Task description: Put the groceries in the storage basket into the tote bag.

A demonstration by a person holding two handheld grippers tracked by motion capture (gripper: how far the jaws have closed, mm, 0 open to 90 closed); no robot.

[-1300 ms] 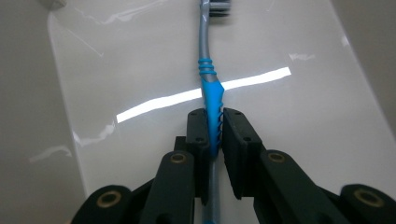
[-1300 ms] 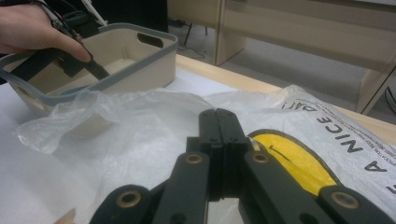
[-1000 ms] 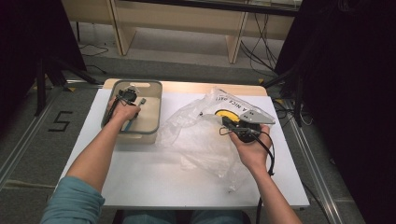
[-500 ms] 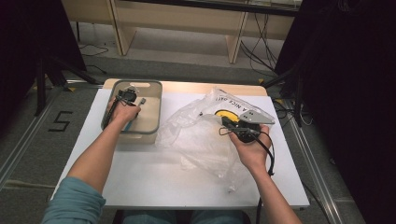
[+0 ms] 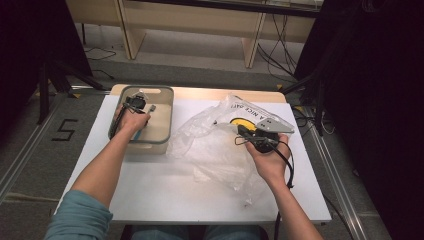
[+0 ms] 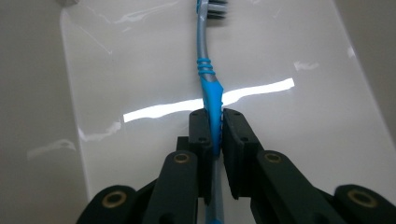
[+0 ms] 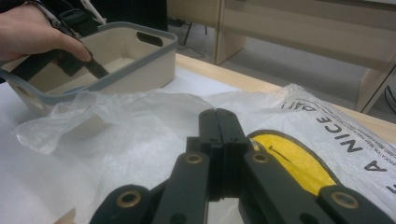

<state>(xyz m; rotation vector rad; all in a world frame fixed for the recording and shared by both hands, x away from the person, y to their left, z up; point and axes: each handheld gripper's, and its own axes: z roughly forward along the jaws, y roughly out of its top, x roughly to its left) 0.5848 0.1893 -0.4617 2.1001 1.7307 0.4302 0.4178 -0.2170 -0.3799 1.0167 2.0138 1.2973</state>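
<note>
A blue and grey toothbrush (image 6: 208,88) lies along the floor of a beige bin (image 5: 141,142) at the table's back left. My left gripper (image 6: 213,116) reaches down into the bin (image 7: 135,60), and its pads are shut on the blue part of the handle. In the high view the left gripper (image 5: 136,102) sits under the person's hand. A crumpled clear plastic bag (image 5: 210,145) with a yellow print (image 5: 240,121) spreads over the table's middle. My right gripper (image 5: 242,131) rests over the bag (image 7: 140,126), with its jaws (image 7: 218,116) shut tight together and nothing visibly between them.
The white table (image 5: 165,190) has bare surface along its front edge. The bin has a grey rim and handle cutouts. Wooden furniture legs and cables stand on the floor beyond the table. A cable trails from the right gripper over the wrist.
</note>
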